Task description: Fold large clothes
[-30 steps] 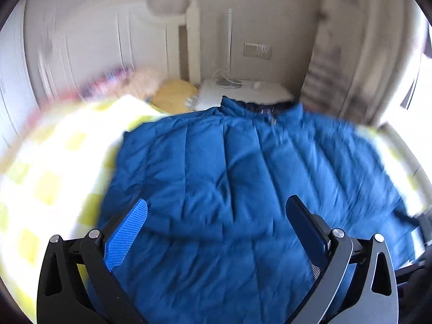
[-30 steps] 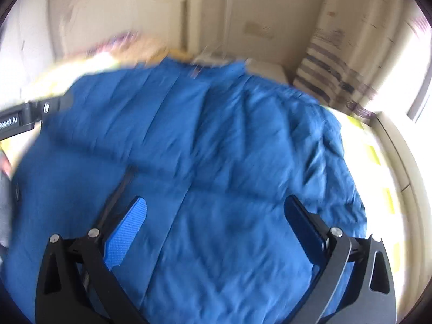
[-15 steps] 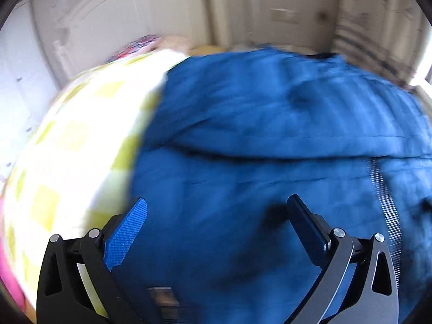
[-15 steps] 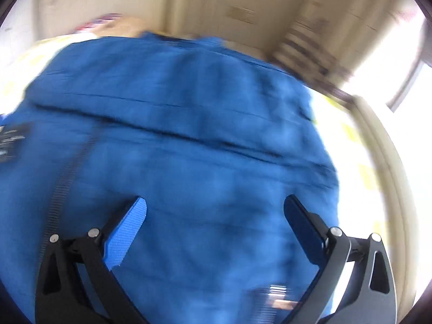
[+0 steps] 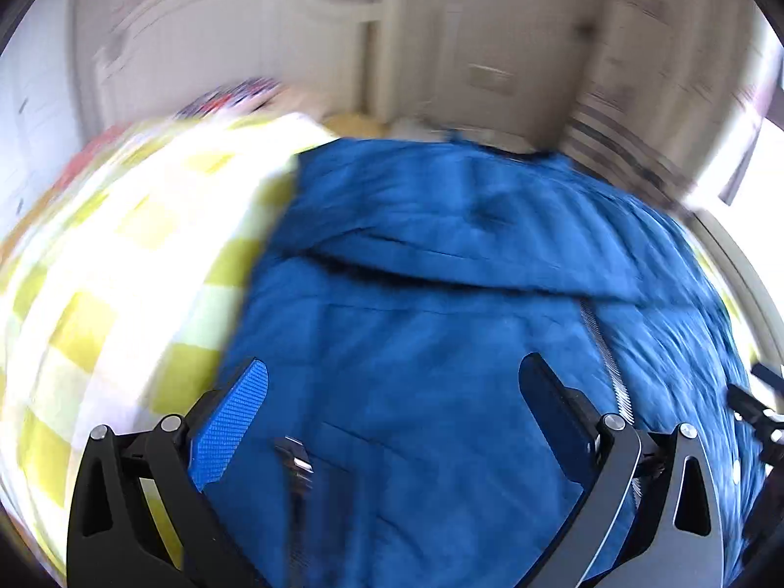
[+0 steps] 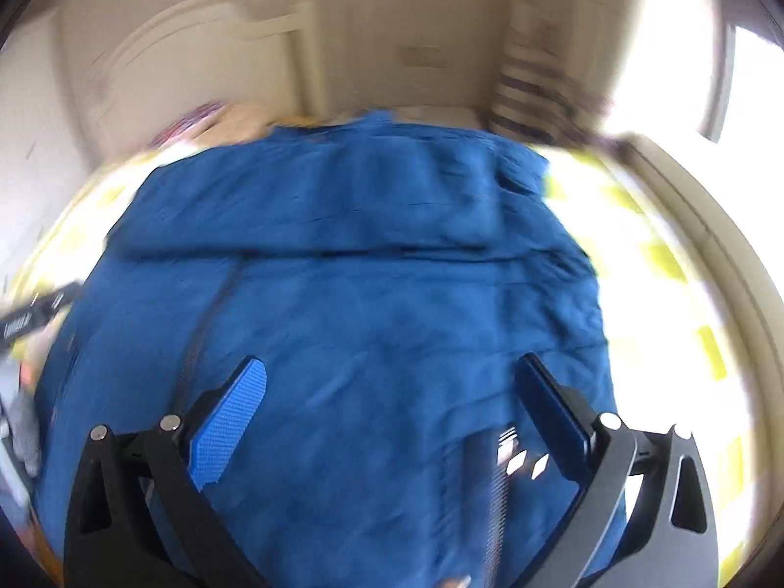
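A large blue puffer jacket (image 5: 441,304) lies spread on the bed, front side up, its far part folded over toward me. It also fills the right wrist view (image 6: 372,294). Its zipper (image 5: 605,353) runs down the right of the left wrist view and the left of the right wrist view (image 6: 196,338). My left gripper (image 5: 394,392) is open and empty, just above the jacket's left half near a pocket zip pull (image 5: 294,455). My right gripper (image 6: 389,392) is open and empty above the right half, near another pocket zip pull (image 6: 519,460).
The bed has a yellow-and-white checked cover (image 5: 122,284), also seen at right (image 6: 661,284). A white headboard (image 5: 206,49), pillows (image 5: 235,93) and a striped curtain (image 5: 622,132) stand behind. The other gripper shows at the edge (image 6: 29,318).
Both grippers have dropped closer to the jacket and drawn back toward its near hem. The jacket's far part now lies folded over the front. Both stayed open.
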Available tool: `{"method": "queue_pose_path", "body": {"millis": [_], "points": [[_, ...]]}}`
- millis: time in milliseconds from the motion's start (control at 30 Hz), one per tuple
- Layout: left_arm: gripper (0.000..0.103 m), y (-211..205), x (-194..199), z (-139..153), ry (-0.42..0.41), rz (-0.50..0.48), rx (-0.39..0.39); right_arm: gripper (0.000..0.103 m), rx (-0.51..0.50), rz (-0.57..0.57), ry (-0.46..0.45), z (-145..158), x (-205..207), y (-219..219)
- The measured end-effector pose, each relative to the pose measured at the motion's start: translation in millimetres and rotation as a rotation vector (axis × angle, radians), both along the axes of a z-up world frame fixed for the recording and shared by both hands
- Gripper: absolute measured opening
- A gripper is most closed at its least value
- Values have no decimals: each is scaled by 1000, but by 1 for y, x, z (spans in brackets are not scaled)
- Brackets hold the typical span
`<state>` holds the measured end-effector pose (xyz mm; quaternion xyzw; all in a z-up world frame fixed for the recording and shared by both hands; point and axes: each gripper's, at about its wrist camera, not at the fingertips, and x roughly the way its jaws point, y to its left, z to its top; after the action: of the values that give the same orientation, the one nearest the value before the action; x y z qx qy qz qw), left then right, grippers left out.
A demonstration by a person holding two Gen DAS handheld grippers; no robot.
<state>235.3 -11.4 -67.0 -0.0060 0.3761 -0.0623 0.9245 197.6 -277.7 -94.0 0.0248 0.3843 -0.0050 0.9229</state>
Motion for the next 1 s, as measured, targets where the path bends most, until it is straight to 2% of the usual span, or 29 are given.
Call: {"method": "queue_pose_path", "body": {"millis": [67, 133, 167, 300, 400, 500, 567, 667, 733, 800, 867, 933, 1000], "points": [[98, -31, -5, -18, 41, -64, 76, 101, -92, 112, 67, -12, -4, 31], [99, -48, -8, -45, 91, -75, 167, 100, -171, 140, 145, -39, 2, 50], [99, -52, -9, -48, 95, -74, 197, 101, -159, 133, 128, -45, 0, 50], [99, -39, -10, -45, 126, -64, 140, 101, -131, 103, 132, -42, -2, 39], [99, -20, -28, -39, 87, -18, 164, 101, -136, 59, 122, -37, -19, 25], [99, 5, -54, -32, 25, 32, 192, 101, -201, -2, 79, -31, -43, 12], [99, 25, -54, -36, 51, 62, 199, 101, -206, -42, 86, -39, -51, -4], [99, 52, -52, -40, 107, 114, 129, 101, -88, -89, 97, -50, -61, -31], [98, 52, -62, -30, 68, 129, 128, 101, -130, -121, 97, -44, -65, -26], [98, 40, -79, -18, 30, 48, 66, 101, -142, -95, 57, -32, -75, -12], [98, 19, -102, -10, 7, -66, 26, 101, -108, 29, -1, -21, -92, 16], [98, -8, -123, -13, 3, -182, 60, 101, -130, 141, -5, -24, -104, 43], [99, -33, -128, -34, 52, -252, 150, 101, -161, 207, 36, -41, -107, 62]]}}
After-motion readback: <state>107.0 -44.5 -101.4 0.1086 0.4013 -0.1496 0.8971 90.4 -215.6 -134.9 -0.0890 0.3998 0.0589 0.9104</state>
